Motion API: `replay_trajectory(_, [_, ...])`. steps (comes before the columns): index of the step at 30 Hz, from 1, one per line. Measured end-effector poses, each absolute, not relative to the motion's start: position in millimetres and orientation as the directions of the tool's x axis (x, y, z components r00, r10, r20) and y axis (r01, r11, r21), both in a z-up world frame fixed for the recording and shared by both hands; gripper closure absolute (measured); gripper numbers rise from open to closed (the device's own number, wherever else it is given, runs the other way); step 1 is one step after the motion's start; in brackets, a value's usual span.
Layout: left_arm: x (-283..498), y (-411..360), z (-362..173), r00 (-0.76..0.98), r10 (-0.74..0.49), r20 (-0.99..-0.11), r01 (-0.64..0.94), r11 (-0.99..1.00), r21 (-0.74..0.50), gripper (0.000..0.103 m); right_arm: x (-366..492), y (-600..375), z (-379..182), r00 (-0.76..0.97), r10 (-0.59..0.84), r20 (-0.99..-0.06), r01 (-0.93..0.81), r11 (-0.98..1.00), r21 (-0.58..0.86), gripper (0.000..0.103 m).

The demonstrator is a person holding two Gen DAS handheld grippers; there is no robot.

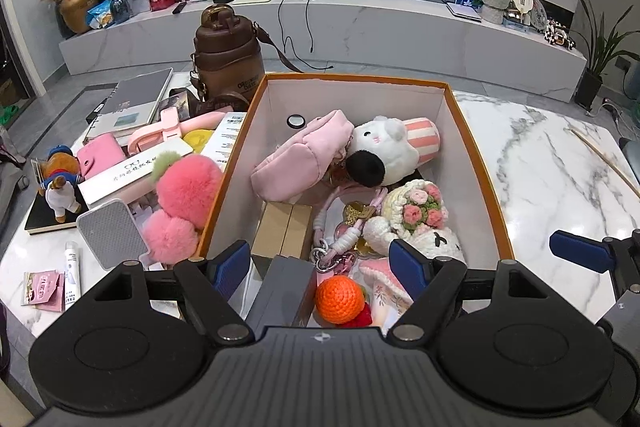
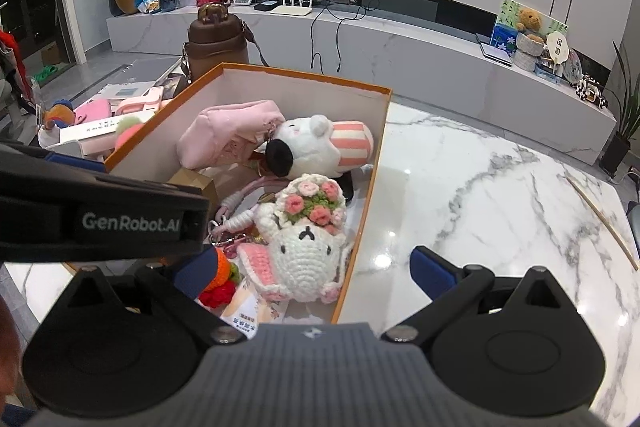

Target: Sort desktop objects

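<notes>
I see the marble table, which carries everything in view. On it stands the orange-edged box, open at the top, its far wall toward the television.

My left gripper hangs over the near end of the box, its blue pads wide apart and nothing between them. My right gripper straddles the right wall of the box, one pad over the contents and one over bare marble; its jaws are likewise spread and empty.

Inside the box, from far to near:
- a pink pouch against the left wall
- a white plush with striped body, beside the pouch
- a crocheted doll crowned with pink roses, by the right wall
- a cardboard carton
- an orange ball, nearest the left gripper

Left of the box, outside it, lie two pink pompoms touching its wall. Behind them stands a brown bottle, upright.
</notes>
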State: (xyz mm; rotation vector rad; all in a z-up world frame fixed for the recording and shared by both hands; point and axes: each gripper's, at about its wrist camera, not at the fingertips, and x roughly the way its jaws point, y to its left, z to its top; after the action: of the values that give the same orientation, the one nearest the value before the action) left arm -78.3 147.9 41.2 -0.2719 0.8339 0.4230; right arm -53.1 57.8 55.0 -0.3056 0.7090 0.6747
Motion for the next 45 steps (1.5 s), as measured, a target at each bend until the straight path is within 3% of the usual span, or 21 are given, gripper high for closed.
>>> replay_trajectory(45, [-82.8, 149.5, 42.5, 0.595, 0.247, -0.765, -0.471, 0.878, -0.083, 0.01, -57.7, 61.8, 53.6, 0.554, 0.469, -0.688, -0.677, 0.735, -0.044, 0.001])
